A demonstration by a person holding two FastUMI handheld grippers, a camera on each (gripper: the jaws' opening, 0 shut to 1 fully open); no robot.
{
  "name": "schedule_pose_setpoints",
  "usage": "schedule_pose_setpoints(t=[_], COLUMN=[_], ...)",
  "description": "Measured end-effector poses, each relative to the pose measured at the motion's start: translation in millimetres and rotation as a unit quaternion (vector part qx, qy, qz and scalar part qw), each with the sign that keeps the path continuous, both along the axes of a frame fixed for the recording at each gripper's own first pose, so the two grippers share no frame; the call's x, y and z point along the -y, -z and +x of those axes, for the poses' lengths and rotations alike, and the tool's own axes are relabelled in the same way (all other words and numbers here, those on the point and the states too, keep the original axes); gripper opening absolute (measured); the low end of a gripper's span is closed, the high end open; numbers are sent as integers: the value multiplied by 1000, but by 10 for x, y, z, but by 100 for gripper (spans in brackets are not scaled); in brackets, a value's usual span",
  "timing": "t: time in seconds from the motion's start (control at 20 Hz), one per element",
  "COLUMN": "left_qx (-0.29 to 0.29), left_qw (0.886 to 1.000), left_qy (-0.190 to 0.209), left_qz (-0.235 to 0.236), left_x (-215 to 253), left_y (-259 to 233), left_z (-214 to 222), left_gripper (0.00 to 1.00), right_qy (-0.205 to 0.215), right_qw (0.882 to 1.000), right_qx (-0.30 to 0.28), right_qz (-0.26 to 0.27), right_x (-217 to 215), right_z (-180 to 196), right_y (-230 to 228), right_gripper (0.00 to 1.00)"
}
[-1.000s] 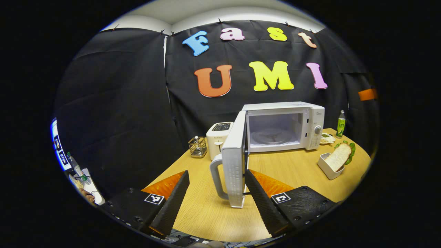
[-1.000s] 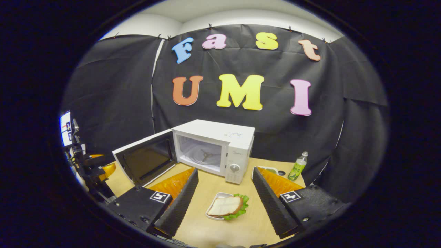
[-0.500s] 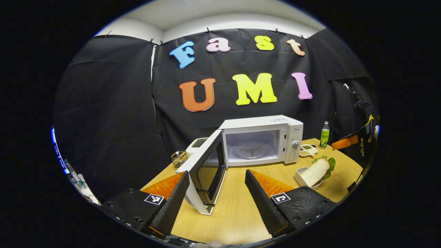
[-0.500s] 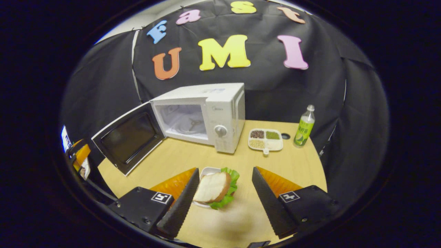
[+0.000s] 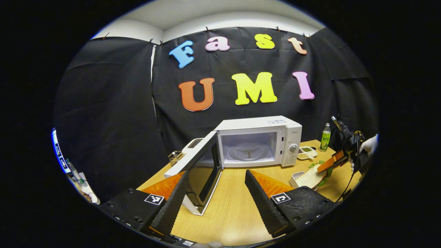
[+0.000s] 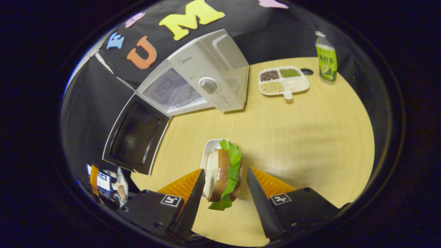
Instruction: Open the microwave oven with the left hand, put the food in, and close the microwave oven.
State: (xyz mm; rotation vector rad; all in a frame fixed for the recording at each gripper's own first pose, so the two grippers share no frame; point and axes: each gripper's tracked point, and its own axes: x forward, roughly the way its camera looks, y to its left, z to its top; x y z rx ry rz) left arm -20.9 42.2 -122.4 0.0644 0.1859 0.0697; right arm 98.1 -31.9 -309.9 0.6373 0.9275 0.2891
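The white microwave (image 5: 258,137) stands at the back of the table with its door (image 5: 201,170) swung wide to the left and the cavity empty. My left gripper (image 5: 215,198) is open, just in front of the door's lower edge and holding nothing. A sandwich (image 6: 224,174) with lettuce leans in a small white dish (image 6: 208,153). My right gripper (image 6: 224,203) is open, tilted down over it, one finger on each side of the sandwich. In the left gripper view, the sandwich (image 5: 310,178) lies at the right under the right gripper (image 5: 331,162), which a gloved hand (image 5: 370,144) holds.
A divided tray of beans (image 6: 282,79) and a green bottle (image 6: 325,57) stand right of the microwave (image 6: 206,72). A toaster (image 5: 193,144) and a wire basket (image 5: 174,158) sit behind the open door (image 6: 136,137). Bare wooden table (image 6: 310,137) spreads to the sandwich's right.
The microwave door has swung wider open and my left gripper has drawn back from it. My right gripper has dropped and tilted down until its fingers flank the sandwich.
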Motion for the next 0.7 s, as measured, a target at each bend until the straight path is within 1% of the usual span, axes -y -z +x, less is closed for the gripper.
schedule_pose_setpoints(t=[0.05,0.1,0.15,0.2,0.25,0.3,0.35,0.4,0.45,0.6,0.65,0.7], left_qx=[-1,-4,-8,-9,-8,-8,-9,-9,-10,-7,-8,-10], left_qw=[1000,1000,1000,1000,1000,1000,1000,1000,1000,1000,1000,1000], left_qy=[-4,-7,-9,-9,-7,-6,-2,1,3,12,16,20], left_qz=[3,7,11,12,12,10,6,3,2,-1,-1,-2], left_x=[3,10,19,29,49,71,88,92,91,48,16,-9], left_y=[6,12,23,26,22,19,35,46,53,50,61,74], left_z=[4,12,21,24,21,13,4,-22,-45,-138,-170,-205], left_gripper=[96,96,96,96,97,97,97,96,97,96,96,96], right_qy=[2,7,14,21,19,16,15,15,16,28,35,43], right_qw=[999,997,996,995,994,994,995,995,995,996,995,994], right_qx=[-21,-40,-54,-57,-58,-58,-58,-57,-53,-28,-16,-5], right_qz=[35,61,73,83,89,87,85,85,82,84,93,99], right_x=[-64,-72,-79,-71,-103,-104,-105,-127,-139,-191,-247,-295], right_z=[-2,26,17,53,55,35,17,-9,-17,-75,-72,-64], right_y=[19,5,40,39,11,-1,-7,-34,-76,-345,-491,-613], right_gripper=[74,56,59,53,33,43,40,31,29,28,36,36])
